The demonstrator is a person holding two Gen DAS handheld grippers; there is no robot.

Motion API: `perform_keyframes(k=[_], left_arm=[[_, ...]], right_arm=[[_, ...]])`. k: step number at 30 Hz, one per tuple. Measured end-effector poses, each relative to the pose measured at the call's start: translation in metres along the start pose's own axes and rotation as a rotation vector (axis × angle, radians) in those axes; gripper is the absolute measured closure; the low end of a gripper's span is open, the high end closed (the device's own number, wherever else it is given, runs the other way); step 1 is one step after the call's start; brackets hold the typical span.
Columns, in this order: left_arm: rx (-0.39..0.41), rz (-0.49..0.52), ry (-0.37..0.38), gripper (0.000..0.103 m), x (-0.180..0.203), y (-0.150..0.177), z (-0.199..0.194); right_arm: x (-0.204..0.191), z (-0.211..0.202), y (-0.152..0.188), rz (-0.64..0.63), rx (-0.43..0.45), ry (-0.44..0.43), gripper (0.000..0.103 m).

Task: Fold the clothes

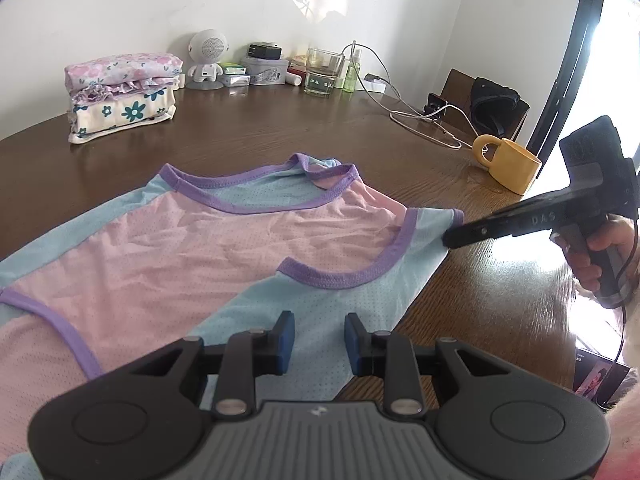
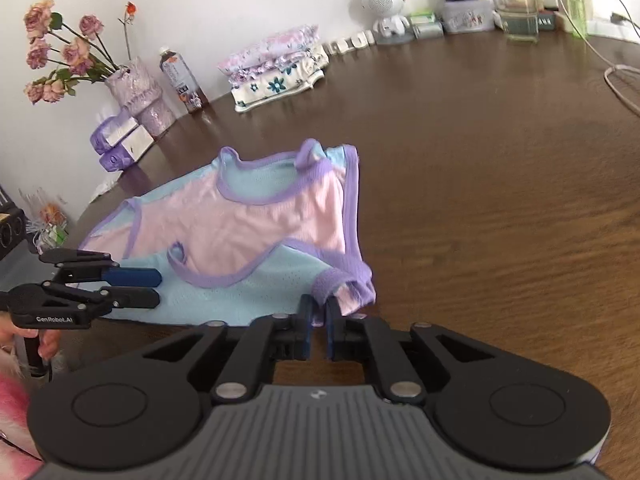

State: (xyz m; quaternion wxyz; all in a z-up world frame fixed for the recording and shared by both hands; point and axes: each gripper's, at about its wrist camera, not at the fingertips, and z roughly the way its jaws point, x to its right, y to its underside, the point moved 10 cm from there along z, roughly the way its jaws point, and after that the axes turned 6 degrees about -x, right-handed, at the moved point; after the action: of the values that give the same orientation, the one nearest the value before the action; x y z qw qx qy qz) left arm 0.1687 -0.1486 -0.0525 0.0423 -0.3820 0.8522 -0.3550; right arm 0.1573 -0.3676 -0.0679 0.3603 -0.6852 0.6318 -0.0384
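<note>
We found the pink-and-blue vest (image 1: 208, 248) lying mostly flat on the brown wooden table (image 1: 280, 128); the right gripper (image 2: 318, 312) had its jaws narrowed onto the vest's purple-trimmed shoulder strap, lifting it slightly; the left gripper (image 1: 320, 336) hung with jaws apart over the blue side panel, gripping nothing; folded clothes (image 1: 124, 92) sat stacked near the wall, well apart; a yellow mug (image 1: 510, 164) stood beside the cables.

Dark wooden table (image 1: 320, 128); white wall (image 1: 160, 8); bright window (image 1: 616, 60)
</note>
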Motion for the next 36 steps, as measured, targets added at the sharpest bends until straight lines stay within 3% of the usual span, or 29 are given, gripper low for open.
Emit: perform_keyframes(k=[6,10,13,18,30,36], left_arm=[[0.033,-0.006,-0.001,0.077,-0.002,-0.003,-0.008],[0.057,-0.001,0.015,0.079,0.000,-0.009,-0.010],[0.047,-0.005,0.009,0.079,0.000,-0.009,-0.004],[0.039,-0.022,-0.001,0.078,-0.005,-0.008,0.002],[0.068,-0.047,0.022,0.076,-0.011,-0.005,0.002],[0.074,-0.068,0.048,0.076,-0.013,-0.005,0.001]], right_arm=[[-0.001,-0.037,0.001,0.048,0.124,-0.009,0.087],[-0.020,-0.046,-0.005,0.007,0.212,-0.027,0.087],[-0.037,-0.025,-0.008,-0.062,0.210,-0.001,0.087],[-0.029,0.008,-0.014,-0.097,0.188,0.141,0.088],[-0.016,0.020,-0.010,-0.019,0.197,0.129,0.090],[-0.024,0.021,-0.013,-0.018,0.222,0.192,0.090]])
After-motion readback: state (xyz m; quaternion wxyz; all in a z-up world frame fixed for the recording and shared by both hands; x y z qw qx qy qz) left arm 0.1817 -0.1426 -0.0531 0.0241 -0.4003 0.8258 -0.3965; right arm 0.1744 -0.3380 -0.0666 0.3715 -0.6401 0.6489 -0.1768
